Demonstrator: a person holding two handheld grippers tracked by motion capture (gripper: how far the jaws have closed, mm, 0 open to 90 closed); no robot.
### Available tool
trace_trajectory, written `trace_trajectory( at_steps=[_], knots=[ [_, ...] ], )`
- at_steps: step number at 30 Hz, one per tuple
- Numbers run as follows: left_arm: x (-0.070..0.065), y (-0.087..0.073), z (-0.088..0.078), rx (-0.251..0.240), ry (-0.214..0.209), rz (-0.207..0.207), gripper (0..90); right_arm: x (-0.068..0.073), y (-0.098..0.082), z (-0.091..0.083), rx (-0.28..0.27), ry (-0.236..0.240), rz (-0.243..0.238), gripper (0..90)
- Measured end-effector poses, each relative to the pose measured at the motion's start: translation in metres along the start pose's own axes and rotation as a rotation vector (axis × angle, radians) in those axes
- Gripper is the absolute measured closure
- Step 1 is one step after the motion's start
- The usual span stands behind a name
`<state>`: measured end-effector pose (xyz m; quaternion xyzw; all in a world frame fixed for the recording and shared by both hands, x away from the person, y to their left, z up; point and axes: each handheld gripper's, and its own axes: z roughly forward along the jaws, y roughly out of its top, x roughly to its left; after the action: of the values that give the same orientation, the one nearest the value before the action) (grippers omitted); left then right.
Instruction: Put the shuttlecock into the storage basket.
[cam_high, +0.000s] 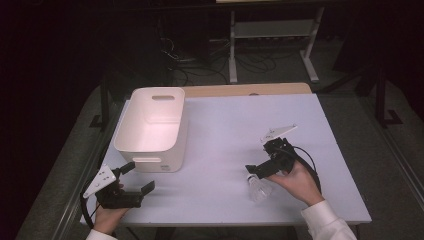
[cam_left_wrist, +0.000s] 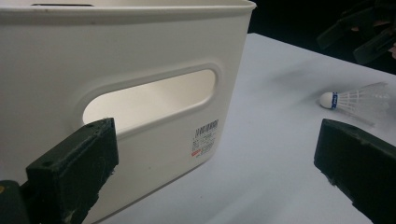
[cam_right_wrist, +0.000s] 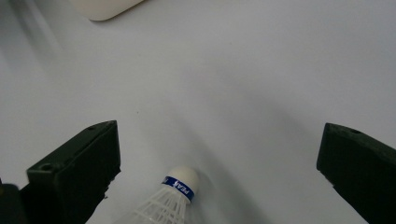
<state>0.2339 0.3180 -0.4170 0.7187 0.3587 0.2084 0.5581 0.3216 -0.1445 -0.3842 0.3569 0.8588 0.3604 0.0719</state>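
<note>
A white shuttlecock with a blue band on its cork lies on its side on the white table, near the front right. My right gripper hovers just over it, open; in the right gripper view the shuttlecock lies between the spread jaws, cork pointing away, untouched. My left gripper is open at the front left, just before the near wall of a white plastic bin. In the left gripper view the bin and its handle slot are close, and the shuttlecock lies off to the right.
The bin stands at the table's left side and looks empty inside. The table's front edge runs just below both hands. Behind the table stand a white metal frame and cables on a dark floor.
</note>
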Motion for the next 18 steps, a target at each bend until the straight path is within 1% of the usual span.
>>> trace_trajectory(
  at_steps=[1,3,6,8,9,10,12,17,18],
  knots=[
    [0.0,0.0,0.0,0.002,0.0,0.0,0.0,0.002,0.001,0.004,0.016,0.007,0.01,0.0],
    [0.0,0.0,0.0,0.003,0.0,-0.002,0.0,0.002,0.0,0.005,0.02,0.01,0.008,0.0],
    [0.001,0.0,0.0,0.007,-0.003,0.008,0.0,0.002,0.0,0.011,0.054,0.012,0.014,0.0],
    [0.001,0.0,0.0,0.007,-0.004,0.008,0.0,0.002,0.0,0.014,0.072,0.015,0.033,0.0],
    [0.0,0.0,0.0,-0.004,-0.004,-0.004,0.0,0.001,0.0,0.016,0.084,0.017,0.039,0.0],
    [0.0,0.0,0.0,0.0,-0.004,0.001,0.0,0.001,0.0,0.017,0.094,0.021,0.049,0.0],
    [0.001,0.0,-0.001,0.009,-0.004,0.009,0.0,0.001,0.0,0.02,0.107,0.02,0.049,0.0],
    [0.001,0.0,-0.001,0.009,-0.005,0.009,0.0,0.001,-0.001,0.023,0.126,0.018,0.049,0.0],
    [0.001,0.0,-0.001,0.008,-0.005,0.009,0.0,0.002,-0.002,0.023,0.13,0.021,0.055,0.0]
  ],
)
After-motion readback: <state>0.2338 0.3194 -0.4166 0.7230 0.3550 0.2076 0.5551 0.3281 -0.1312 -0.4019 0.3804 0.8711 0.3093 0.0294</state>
